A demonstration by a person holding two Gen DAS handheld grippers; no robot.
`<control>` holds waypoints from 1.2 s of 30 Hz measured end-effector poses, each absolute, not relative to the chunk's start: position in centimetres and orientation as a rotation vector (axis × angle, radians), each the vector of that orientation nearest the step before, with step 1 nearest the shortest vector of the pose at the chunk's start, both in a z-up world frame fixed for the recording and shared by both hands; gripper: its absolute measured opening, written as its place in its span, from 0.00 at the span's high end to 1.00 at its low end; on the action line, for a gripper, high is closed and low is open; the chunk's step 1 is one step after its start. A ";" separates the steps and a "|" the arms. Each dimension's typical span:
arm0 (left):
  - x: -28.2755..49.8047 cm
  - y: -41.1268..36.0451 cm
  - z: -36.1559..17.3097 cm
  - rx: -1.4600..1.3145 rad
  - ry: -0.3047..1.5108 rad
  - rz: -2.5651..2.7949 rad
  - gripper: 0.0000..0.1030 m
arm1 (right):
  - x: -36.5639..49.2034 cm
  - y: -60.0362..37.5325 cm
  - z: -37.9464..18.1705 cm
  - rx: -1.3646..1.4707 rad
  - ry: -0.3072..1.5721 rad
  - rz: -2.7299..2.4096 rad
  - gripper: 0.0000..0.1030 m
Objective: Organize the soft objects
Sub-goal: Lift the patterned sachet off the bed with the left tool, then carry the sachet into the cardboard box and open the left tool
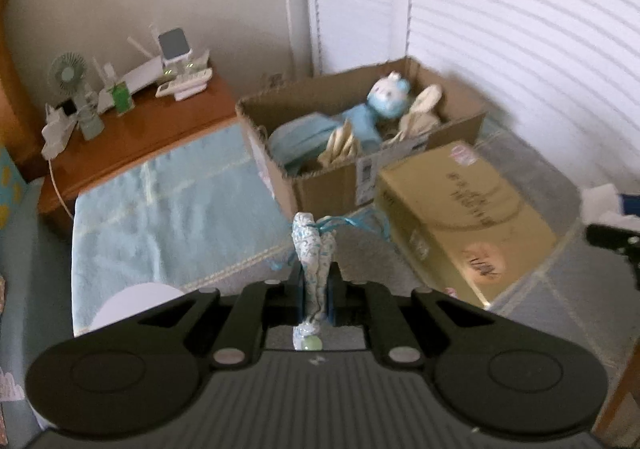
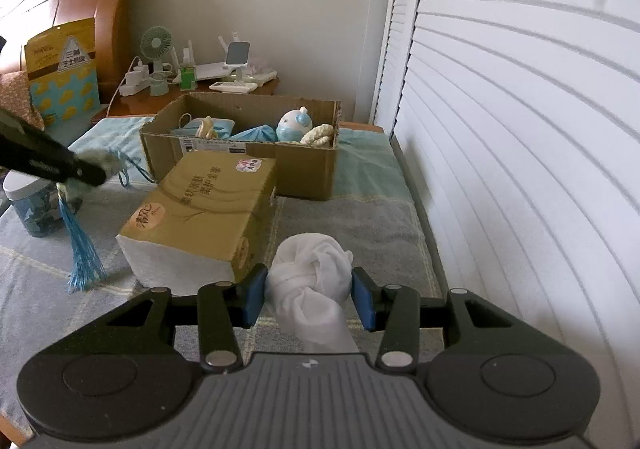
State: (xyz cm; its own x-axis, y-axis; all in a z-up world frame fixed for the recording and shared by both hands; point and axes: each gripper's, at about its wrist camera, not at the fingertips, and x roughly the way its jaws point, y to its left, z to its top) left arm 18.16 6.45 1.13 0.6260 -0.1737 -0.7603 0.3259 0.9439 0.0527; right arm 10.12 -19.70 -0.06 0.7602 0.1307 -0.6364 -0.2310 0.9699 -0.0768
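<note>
My left gripper (image 1: pixel 314 281) is shut on a small white-and-blue patterned cloth pouch (image 1: pixel 311 249) with blue strings, held above the bed. In the right wrist view the left gripper (image 2: pixel 90 173) shows at the left with the pouch's blue tassel (image 2: pixel 82 249) hanging below it. My right gripper (image 2: pixel 309 295) is shut on a knotted white cloth (image 2: pixel 312 273). An open cardboard box (image 1: pixel 332 185) (image 2: pixel 300 169) on the bed holds a blue-and-white plush toy (image 1: pixel 386 101) (image 2: pixel 294 125), blue fabric and cream soft pieces.
A yellow tissue pack (image 1: pixel 460 209) (image 2: pixel 208 209) lies in front of the box. A jar with a white lid (image 2: pixel 28 205) stands at the left. A wooden nightstand (image 1: pixel 140 137) carries a fan (image 1: pixel 68 77) and small devices. White louvred doors (image 2: pixel 520 129) run along the right.
</note>
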 end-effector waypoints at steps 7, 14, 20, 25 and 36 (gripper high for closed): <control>18.1 6.4 6.0 0.235 0.741 -0.371 0.92 | 9.8 -19.4 0.5 -0.152 0.667 0.231 0.51; 21.0 4.0 9.7 0.329 0.616 -0.459 0.92 | 9.6 -19.3 0.7 -0.148 0.659 0.244 0.51; 25.7 1.4 10.6 0.337 0.560 -0.521 0.92 | 9.8 -19.8 0.6 -0.139 0.662 0.234 0.51; 29.5 -1.1 9.0 0.385 0.561 -0.578 0.92 | 10.4 -20.4 0.5 -0.130 0.672 0.213 0.51; 32.5 -3.5 3.5 0.485 0.617 -0.611 0.92 | 11.9 -21.4 -0.4 -0.109 0.702 0.194 0.51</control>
State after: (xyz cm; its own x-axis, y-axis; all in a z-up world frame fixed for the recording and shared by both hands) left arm 32.46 -3.51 3.50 0.6528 -0.3773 -0.6569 0.6530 0.7198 0.2356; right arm 11.88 -21.43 -0.41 0.7464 0.1401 -0.6506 -0.2134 0.9764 -0.0346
